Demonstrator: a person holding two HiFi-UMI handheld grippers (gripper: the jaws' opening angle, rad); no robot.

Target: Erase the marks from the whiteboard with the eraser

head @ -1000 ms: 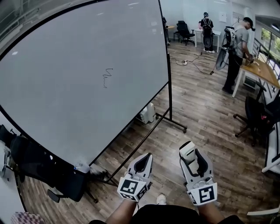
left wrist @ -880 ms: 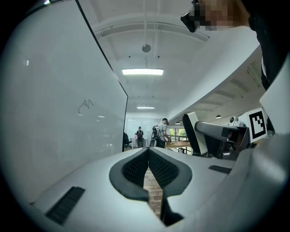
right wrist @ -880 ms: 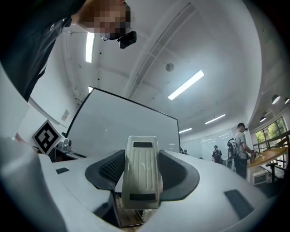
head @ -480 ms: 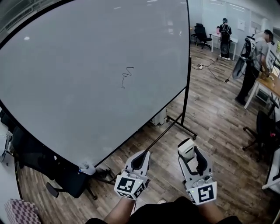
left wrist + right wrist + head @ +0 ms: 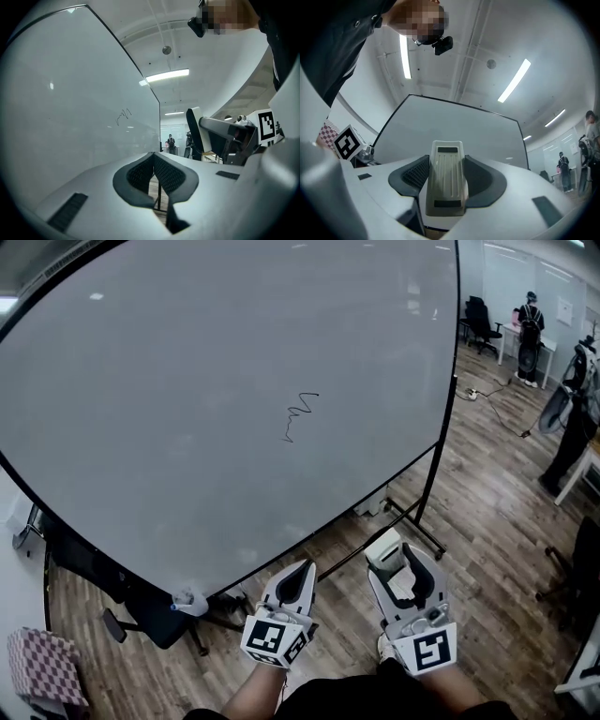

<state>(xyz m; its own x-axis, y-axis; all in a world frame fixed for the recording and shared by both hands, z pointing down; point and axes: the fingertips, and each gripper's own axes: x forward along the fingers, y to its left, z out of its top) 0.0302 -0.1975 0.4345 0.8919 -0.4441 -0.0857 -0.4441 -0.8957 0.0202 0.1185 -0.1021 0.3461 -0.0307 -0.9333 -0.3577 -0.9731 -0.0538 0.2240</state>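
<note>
A large whiteboard (image 5: 187, 399) on a rolling stand fills the upper left of the head view. One short black squiggle (image 5: 300, 414) is drawn near its middle, and the same mark (image 5: 123, 116) shows in the left gripper view. My right gripper (image 5: 390, 554) is shut on a white eraser (image 5: 384, 546), held low in front of the board and apart from it. The eraser (image 5: 447, 177) stands upright between the pads in the right gripper view. My left gripper (image 5: 294, 579) is shut with nothing in it, beside the right one.
A black office chair (image 5: 141, 610) and a small bottle (image 5: 184, 600) sit under the board's lower edge. A checked cloth (image 5: 42, 667) lies at the bottom left. People (image 5: 527, 329) stand by desks far right. The board's stand feet (image 5: 412, 521) cross the wooden floor.
The view has swung right and closer to the whiteboard, so the squiggle now sits nearer the centre. Both grippers keep their pose, the right still holding the eraser.
</note>
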